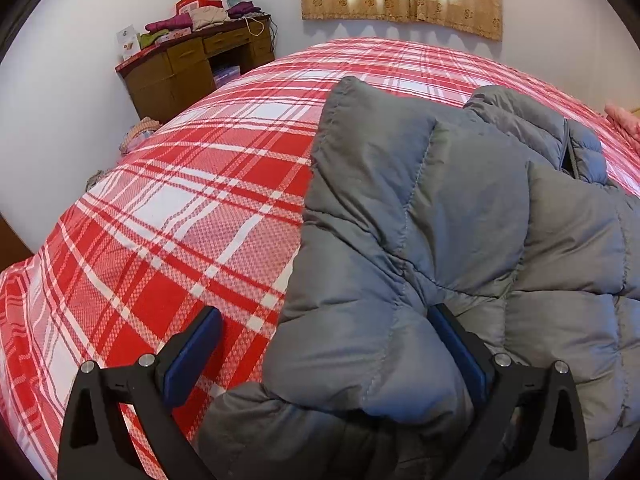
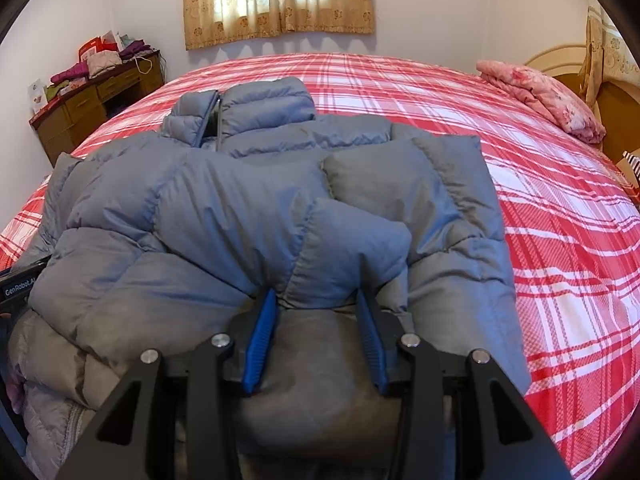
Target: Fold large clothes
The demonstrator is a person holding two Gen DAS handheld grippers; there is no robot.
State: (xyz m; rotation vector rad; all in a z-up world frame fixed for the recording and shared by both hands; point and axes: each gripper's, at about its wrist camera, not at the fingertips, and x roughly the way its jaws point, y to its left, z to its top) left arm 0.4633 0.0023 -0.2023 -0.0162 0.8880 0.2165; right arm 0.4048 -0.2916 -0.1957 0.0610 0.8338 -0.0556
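the left gripper [image 1: 326,334] sat low in its own view with its two black fingers spread wide apart, blue pads [image 1: 192,360] facing inward. its left finger was out in the clear, while the right finger [image 1: 460,348] lay pressed against padded grey fabric that bulged into the gap between them. the right gripper [image 2: 316,312] pointed forward and slightly down, its fingers closer together than the left pair's, the blue pads [image 2: 262,340] set on either side of a puffed fold and touching it. a black corner of the left gripper showed at the left edge of the right wrist view.
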